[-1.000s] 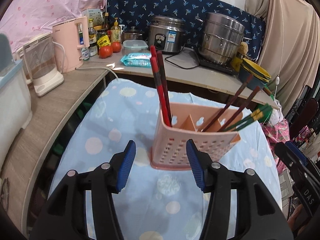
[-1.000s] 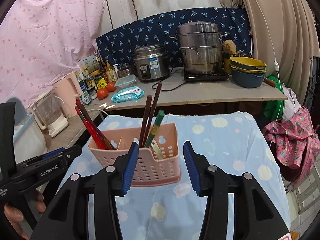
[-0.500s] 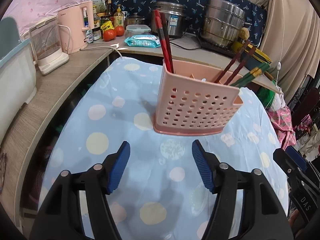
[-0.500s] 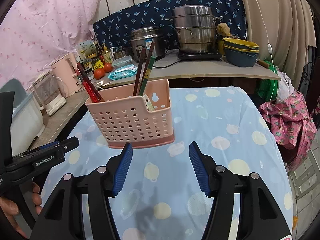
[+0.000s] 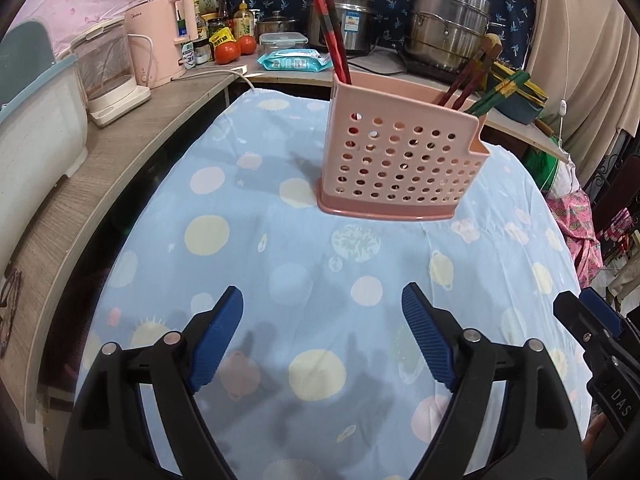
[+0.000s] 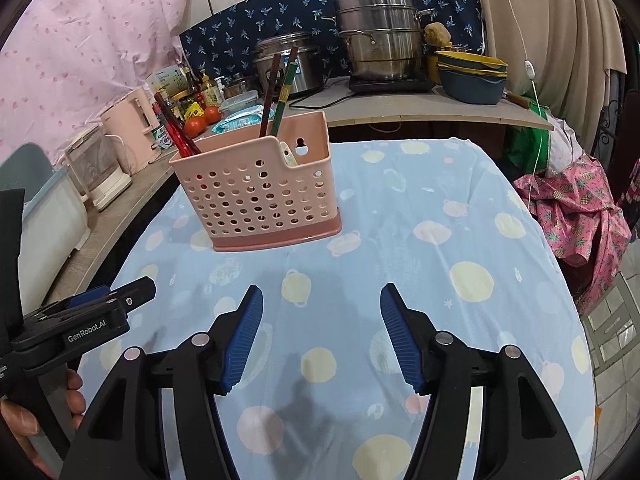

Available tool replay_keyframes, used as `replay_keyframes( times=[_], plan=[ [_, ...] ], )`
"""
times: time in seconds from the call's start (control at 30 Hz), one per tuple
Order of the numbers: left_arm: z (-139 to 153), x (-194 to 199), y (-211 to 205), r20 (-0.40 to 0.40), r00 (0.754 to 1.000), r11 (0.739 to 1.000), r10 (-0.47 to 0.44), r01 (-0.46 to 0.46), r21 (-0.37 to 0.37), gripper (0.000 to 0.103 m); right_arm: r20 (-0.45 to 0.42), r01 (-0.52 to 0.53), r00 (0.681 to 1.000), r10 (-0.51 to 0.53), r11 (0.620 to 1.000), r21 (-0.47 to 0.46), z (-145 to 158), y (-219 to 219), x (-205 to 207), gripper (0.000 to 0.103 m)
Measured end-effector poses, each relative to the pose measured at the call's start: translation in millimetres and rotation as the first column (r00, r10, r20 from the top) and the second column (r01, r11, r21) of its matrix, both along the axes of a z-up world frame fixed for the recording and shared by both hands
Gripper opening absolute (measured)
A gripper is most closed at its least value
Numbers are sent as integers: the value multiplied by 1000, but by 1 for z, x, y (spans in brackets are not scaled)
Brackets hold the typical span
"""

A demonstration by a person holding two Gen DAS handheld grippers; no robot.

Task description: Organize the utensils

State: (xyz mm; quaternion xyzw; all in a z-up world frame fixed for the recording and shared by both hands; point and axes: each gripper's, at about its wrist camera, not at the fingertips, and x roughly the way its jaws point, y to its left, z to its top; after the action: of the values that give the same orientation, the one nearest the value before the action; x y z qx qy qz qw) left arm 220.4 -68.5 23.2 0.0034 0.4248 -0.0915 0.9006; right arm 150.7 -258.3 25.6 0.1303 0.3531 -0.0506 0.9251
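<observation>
A pink perforated utensil holder [image 5: 400, 160] [image 6: 260, 196] stands on the table's light blue spotted cloth [image 5: 280, 272] [image 6: 420, 248]. Red chopsticks [image 5: 334, 36] [image 6: 176, 132] lean out of its left compartment. Brown chopsticks [image 5: 472, 76] [image 6: 272, 92] and green chopsticks [image 5: 500, 92] [image 6: 286, 96] stick out of the right side. My left gripper [image 5: 322, 312] hangs over the near cloth, jaws opening, nothing between them. My right gripper [image 6: 320, 312] is likewise short of the holder, jaws opening and empty. Each gripper shows at the edge of the other's view.
A wooden counter [image 5: 100, 160] runs along the left with a pink kettle [image 5: 160, 44], a clear jug [image 5: 108, 76] and a white tub [image 5: 36, 132]. Behind stand tomatoes [image 5: 228, 50], a wipes pack [image 5: 294, 60], a rice cooker [image 6: 284, 60], a steel steamer [image 6: 380, 36] and stacked bowls [image 6: 472, 76]. A hand [image 6: 24, 420] holds the left gripper.
Both grippers pulled back and sank away from the holder, which now stands farther off. Their jaws have spread wider. The holder and chopsticks stayed put.
</observation>
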Motion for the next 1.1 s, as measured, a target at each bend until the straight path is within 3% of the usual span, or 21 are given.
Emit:
replay_keyframes(
  times=[0.37,0.67,0.7,1.1],
  plan=[
    [-4,-11,2,-6,1000,1000,17,-17,20,87,-16,-20,1000,19,999,-42,-4,10,-11,66],
    [4,-17,6,15,999,999,39,-39,34,93,0,-9,1000,9,999,-30,-2,13,-18,80],
    [5,-17,6,16,999,999,40,-41,34,93,2,-14,1000,14,1000,-22,-2,13,-18,86],
    [8,-22,4,37,999,998,33,-35,55,94,22,-11,1000,13,996,-85,4,22,-23,87]
  ],
)
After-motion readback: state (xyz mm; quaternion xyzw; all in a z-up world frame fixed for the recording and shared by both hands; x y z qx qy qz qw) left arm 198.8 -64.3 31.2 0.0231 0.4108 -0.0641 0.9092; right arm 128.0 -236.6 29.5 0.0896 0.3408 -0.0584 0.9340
